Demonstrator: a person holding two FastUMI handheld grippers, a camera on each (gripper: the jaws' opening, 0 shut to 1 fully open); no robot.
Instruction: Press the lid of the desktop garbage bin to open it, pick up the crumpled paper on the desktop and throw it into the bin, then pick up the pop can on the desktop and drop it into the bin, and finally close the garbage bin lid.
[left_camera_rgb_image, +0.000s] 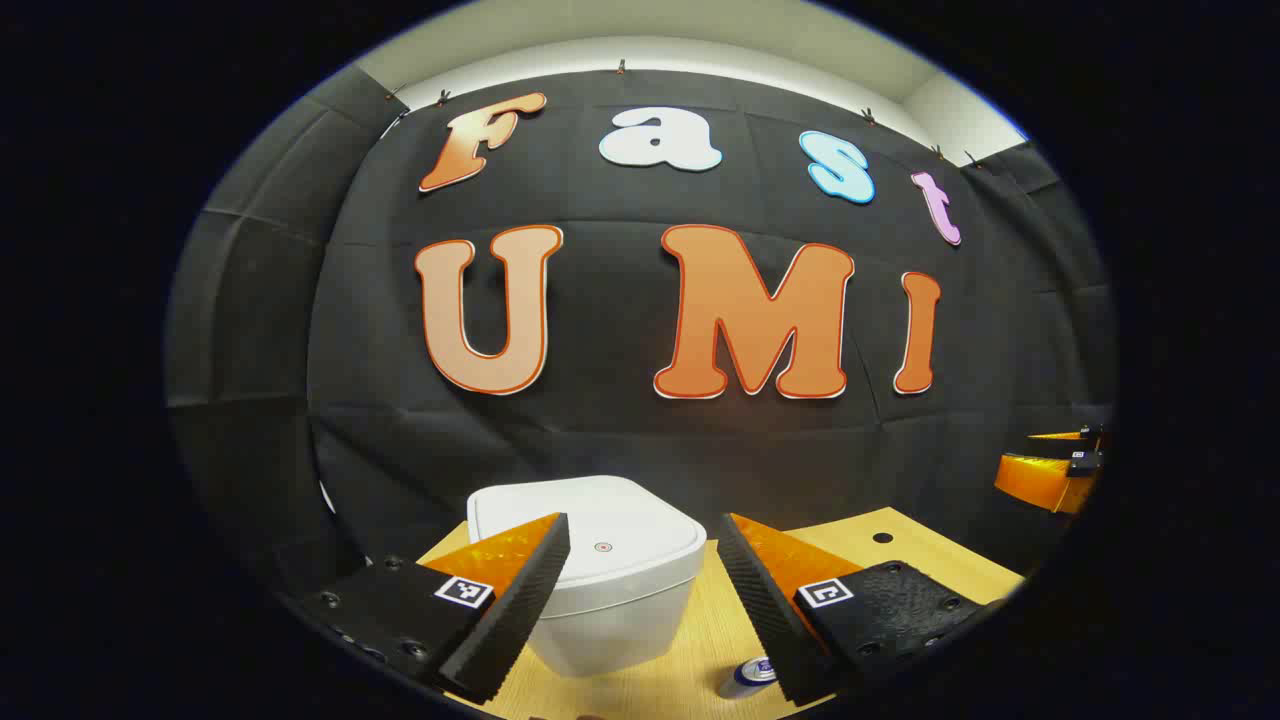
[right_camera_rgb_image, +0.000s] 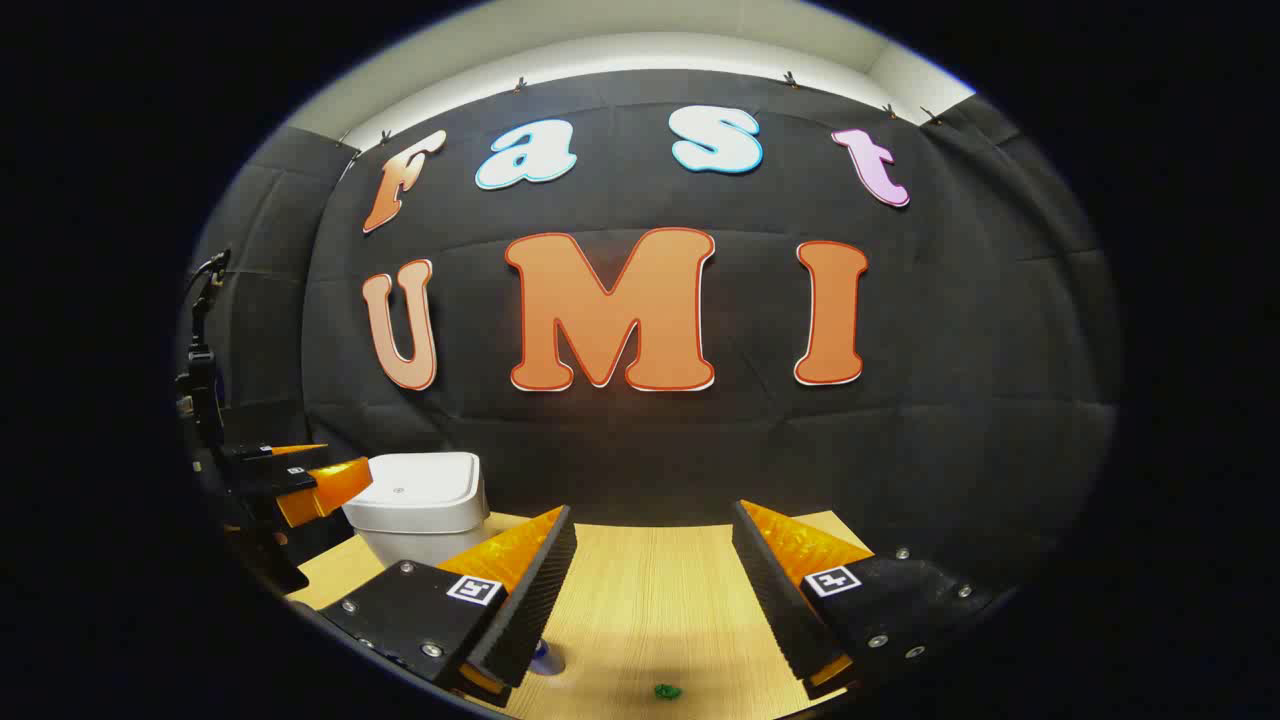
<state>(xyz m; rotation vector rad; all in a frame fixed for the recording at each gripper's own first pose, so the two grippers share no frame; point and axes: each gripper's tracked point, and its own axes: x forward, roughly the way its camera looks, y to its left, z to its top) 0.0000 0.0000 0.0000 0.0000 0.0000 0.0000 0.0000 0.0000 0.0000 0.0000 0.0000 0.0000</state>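
In the left gripper view, the left gripper (left_camera_rgb_image: 643, 590) is held above the light wooden desktop (left_camera_rgb_image: 905, 555) with its jaws spread wide and nothing between the pads. The white rounded-square plastic garbage bin (left_camera_rgb_image: 610, 575) stands ahead of the gap, lid down; the left finger (left_camera_rgb_image: 510, 600) overlaps the bin's left edge and hides part of its wall. Free desktop lies between the bin and the right finger. Just inside the right finger's base, the blue-and-silver pop can (left_camera_rgb_image: 748, 676) is cut off at the bottom margin, so only its top can be made out. The desktop's far edge meets the black cloth wall behind the bin.

In the right gripper view, the right gripper (right_camera_rgb_image: 655, 590) also has its jaws spread, empty. Far left of its jaws the left gripper hangs beside the bin. The pop can sits partly hidden behind the left finger's tip. Open desktop fills the gap. The small green crumpled paper (right_camera_rgb_image: 667, 691) lies below the gap, near the bottom margin, too small to resolve.
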